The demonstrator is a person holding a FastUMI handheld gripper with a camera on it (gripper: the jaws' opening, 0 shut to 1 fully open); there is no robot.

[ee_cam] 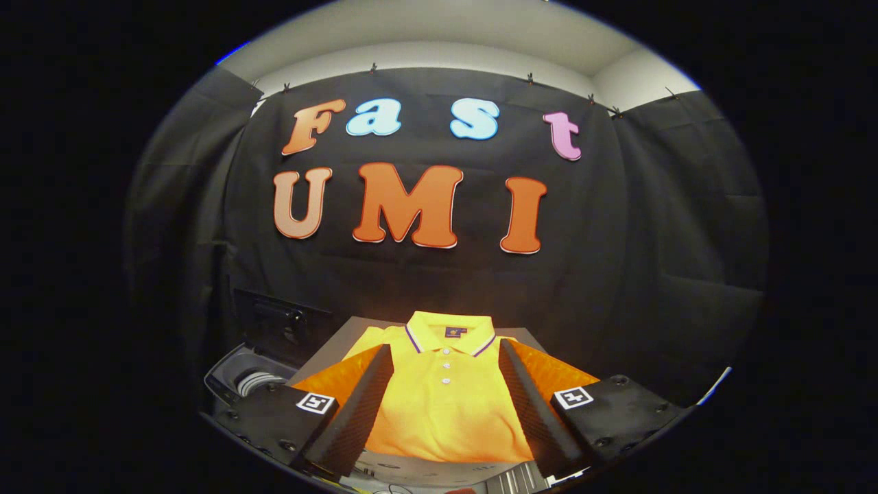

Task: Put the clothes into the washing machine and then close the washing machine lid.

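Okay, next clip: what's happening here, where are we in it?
A person is holding the hand-held gripper above a yellow polo shirt that lies flat and folded on a surface. The fingers are spread wide, one to each side of the shirt's body, and do not press on it. Beyond the fingers to one side, the washing machine stands open, its lid raised. So the shirt is not picked up yet, and nothing has gone into the washer.
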